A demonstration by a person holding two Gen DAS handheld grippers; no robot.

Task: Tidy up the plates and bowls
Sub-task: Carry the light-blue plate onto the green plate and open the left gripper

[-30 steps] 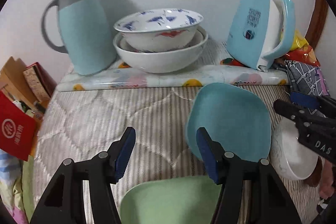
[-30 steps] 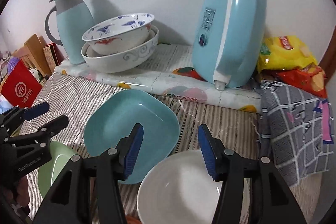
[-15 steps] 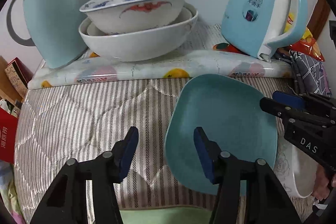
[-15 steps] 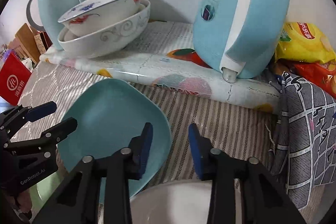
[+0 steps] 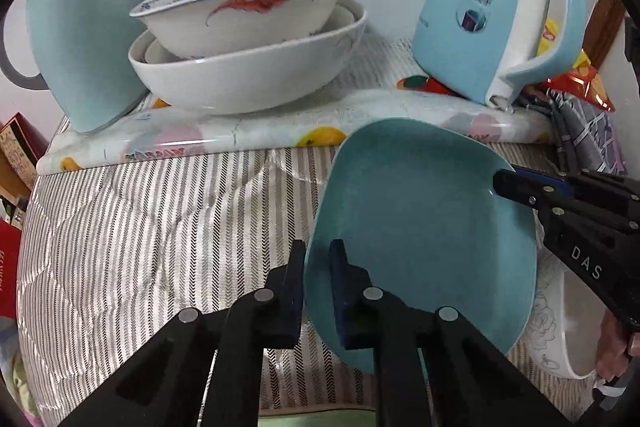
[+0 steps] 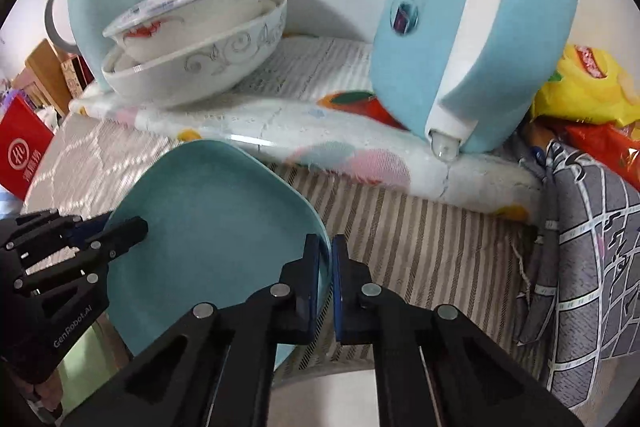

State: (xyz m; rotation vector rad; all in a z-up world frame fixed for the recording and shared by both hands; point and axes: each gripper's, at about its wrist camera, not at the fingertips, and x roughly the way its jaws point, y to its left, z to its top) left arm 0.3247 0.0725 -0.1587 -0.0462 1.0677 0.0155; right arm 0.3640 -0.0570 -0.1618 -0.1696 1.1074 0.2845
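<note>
A teal square plate [image 5: 424, 227] lies on the striped quilt, its far edge tilted up; it also shows in the right wrist view [image 6: 208, 239]. My left gripper [image 5: 318, 259] is shut on the plate's left rim. My right gripper [image 6: 326, 259] is shut on its right rim. Two stacked bowls [image 5: 248, 43], a patterned one inside a larger white one, stand at the back on a floral mat; they also show in the right wrist view [image 6: 196, 43]. A white bowl [image 5: 560, 327] sits at the right, and a pale green plate [image 5: 320, 421] at the bottom edge.
A light blue thermos jug [image 5: 80, 43] stands back left and a blue electric kettle [image 5: 500, 15] back right. Snack bags [image 6: 592, 95] and a checked grey cloth [image 6: 592, 247] lie at the right. A red bag [image 6: 20, 155] and boxes are at the left.
Both grippers moved forward and closed on opposite rims of the teal plate. The plate's far edge now stands higher off the quilt.
</note>
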